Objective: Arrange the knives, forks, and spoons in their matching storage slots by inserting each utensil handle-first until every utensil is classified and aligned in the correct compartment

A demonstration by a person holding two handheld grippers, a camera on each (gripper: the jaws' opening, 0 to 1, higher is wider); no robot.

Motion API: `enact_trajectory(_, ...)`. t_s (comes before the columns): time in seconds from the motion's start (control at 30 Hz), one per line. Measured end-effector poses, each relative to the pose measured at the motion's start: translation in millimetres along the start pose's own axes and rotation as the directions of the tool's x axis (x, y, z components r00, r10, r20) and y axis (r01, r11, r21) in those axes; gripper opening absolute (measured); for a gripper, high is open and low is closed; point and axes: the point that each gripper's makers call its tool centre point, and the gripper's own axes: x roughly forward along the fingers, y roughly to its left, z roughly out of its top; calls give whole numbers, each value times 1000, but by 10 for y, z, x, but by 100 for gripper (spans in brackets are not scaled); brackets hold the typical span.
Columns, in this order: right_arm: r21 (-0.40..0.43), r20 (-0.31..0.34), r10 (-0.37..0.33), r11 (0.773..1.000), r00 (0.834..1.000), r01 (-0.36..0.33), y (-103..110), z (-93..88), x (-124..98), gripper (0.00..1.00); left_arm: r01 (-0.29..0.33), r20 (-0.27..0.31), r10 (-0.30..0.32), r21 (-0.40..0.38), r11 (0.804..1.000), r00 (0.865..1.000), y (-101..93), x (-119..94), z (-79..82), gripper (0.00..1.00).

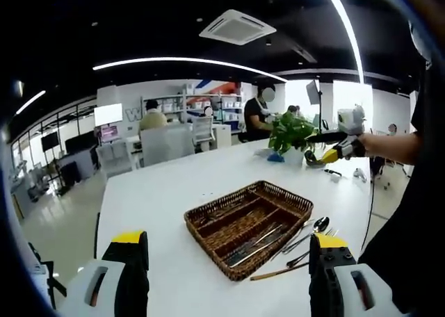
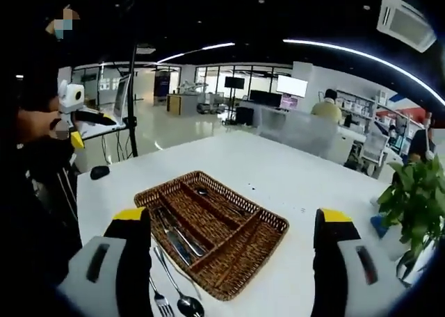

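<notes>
1. A brown woven wicker cutlery tray point(image 1: 208, 216) point(image 2: 274, 223), split into long compartments, is seen sitting flat on a big white table point(image 1: 174, 185) point(image 2: 278, 171).
2. Some silver utensils point(image 1: 254, 244) point(image 2: 177, 237) are already laid in one long slot on the tray's near side; exactly what kind they are can't be made out.
3. More pieces are left loose on the table just beside the tray: a shiny metal spoon point(image 1: 318, 225) point(image 2: 186, 304), a silver fork point(image 2: 161, 303) and a thin brownish stick-like piece point(image 1: 278, 272).
4. The left gripper point(image 1: 229, 275), grey with black jaws and yellow tips, is held well short of the tray, jaws wide apart, nothing between them.
5. Same deal for the right gripper point(image 2: 233, 261): jaws spread wide, nothing clamped, hovering near the tray's edge.
6. A leafy green potted plant point(image 1: 290, 133) point(image 2: 417, 199) is parked further along the table.
7. Further back, white chairs point(image 1: 167, 143) and seated people point(image 1: 257, 115) can be spotted in the open office.
</notes>
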Motion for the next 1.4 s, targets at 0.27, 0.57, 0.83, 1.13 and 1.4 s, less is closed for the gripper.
enact_trajectory(0.27,67,-16,-2,998,1000,3,51,-215,-370,100,-26,22,26,16,1000,999,37,-92,64,100)
enact_trajectory(0.57,74,-24,-52,996,998,53,-24,-327,-534,100,-19,2,19,0,1000,1000,28,-44,-38,100)
enact_trajectory(0.83,70,-31,-70,995,997,72,-47,-403,-565,100,23,-6,-23,45,999,1000,-27,58,81,100)
enact_trajectory(1.13,95,-22,-106,990,994,107,-151,-460,-680,100,121,-19,-119,134,984,993,-268,285,352,95)
enact_trajectory(1.4,137,-22,-135,981,991,137,-234,-515,-832,100,274,-100,-259,198,941,961,-542,577,461,100)
